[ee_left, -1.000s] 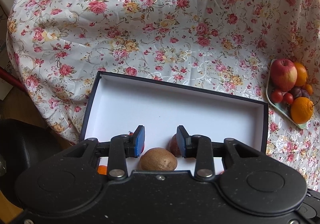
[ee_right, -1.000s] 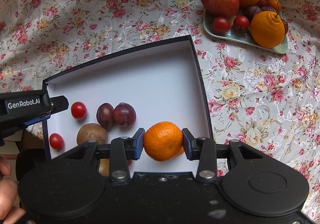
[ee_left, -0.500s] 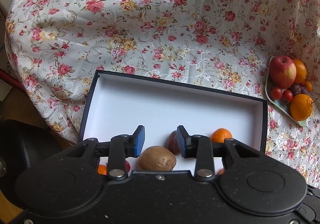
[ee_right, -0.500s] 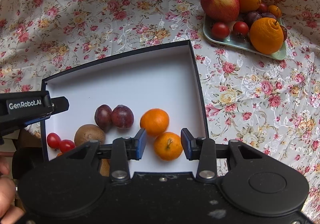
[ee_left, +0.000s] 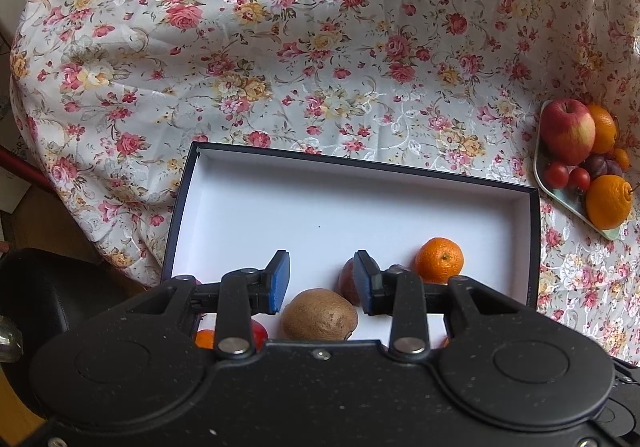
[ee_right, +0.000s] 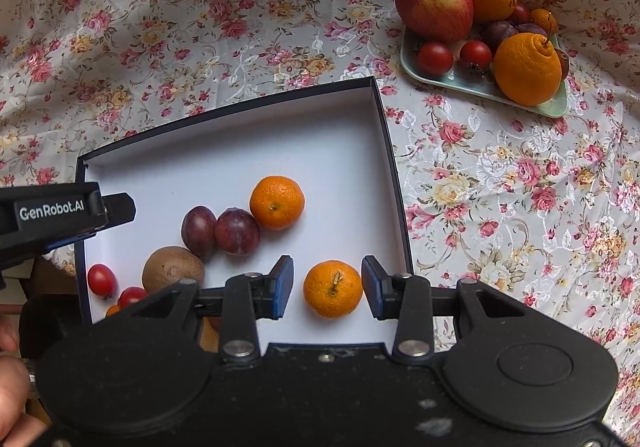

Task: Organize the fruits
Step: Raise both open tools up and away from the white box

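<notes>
Right gripper stands with jaws apart either side of a mandarin resting inside the box, gripping nothing. Left gripper likewise spread, empty, above a kiwi.

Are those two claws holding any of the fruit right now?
No. The right gripper is open around a mandarin without touching it; the left gripper is open above the kiwi.
</notes>
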`<move>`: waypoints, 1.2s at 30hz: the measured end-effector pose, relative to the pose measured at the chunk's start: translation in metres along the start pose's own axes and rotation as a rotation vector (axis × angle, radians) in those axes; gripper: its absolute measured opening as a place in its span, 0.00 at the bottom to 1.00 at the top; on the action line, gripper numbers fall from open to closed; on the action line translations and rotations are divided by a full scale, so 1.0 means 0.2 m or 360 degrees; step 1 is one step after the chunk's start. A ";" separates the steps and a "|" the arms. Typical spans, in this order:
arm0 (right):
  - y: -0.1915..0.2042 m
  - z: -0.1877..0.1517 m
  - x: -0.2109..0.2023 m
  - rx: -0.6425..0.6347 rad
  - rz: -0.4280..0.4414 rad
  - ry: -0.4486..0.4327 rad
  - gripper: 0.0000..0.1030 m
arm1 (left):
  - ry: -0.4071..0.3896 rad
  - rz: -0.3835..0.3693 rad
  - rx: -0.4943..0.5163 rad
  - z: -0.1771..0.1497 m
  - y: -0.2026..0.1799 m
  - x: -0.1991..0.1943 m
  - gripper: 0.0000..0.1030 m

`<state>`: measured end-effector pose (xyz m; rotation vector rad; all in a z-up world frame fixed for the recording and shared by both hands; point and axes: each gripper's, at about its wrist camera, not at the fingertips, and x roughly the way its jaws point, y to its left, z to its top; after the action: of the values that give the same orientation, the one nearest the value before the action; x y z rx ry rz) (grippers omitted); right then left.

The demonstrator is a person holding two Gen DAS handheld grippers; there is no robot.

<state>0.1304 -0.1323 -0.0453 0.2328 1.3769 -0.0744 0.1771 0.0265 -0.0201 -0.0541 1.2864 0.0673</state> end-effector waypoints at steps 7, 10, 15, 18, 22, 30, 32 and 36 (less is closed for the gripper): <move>0.00 0.01 0.01 0.0000 -0.0009 0.0001 0.40 | -0.0002 0.0005 0.0071 -0.01 -0.03 0.00 0.43; -0.01 0.01 0.01 0.0007 -0.0022 0.0003 0.40 | -0.0015 0.0012 0.0109 -0.02 -0.04 -0.01 0.43; -0.01 0.00 0.00 -0.0006 -0.0056 -0.0023 0.40 | -0.0050 -0.0001 0.0165 -0.05 -0.07 -0.04 0.43; 0.00 -0.03 -0.02 -0.0039 -0.0100 -0.0060 0.40 | -0.0077 -0.0012 0.0192 -0.10 -0.07 -0.07 0.43; 0.01 -0.06 -0.05 -0.0079 -0.0137 -0.0099 0.39 | -0.0110 -0.0045 0.0192 -0.17 -0.06 -0.12 0.43; -0.03 -0.20 -0.16 -0.0069 -0.0135 -0.0157 0.39 | -0.0211 -0.0024 0.0176 -0.33 -0.02 -0.26 0.43; -0.04 -0.25 -0.19 -0.0072 -0.0141 -0.0179 0.39 | -0.0229 -0.0007 0.0192 -0.39 -0.01 -0.29 0.43; -0.05 -0.35 -0.23 -0.0089 -0.0160 -0.0192 0.39 | -0.0241 0.0007 0.0206 -0.47 0.00 -0.33 0.43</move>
<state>0.0530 -0.1322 -0.0137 0.1104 1.2684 -0.1310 0.0687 0.0175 0.0163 0.0638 1.1369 -0.0078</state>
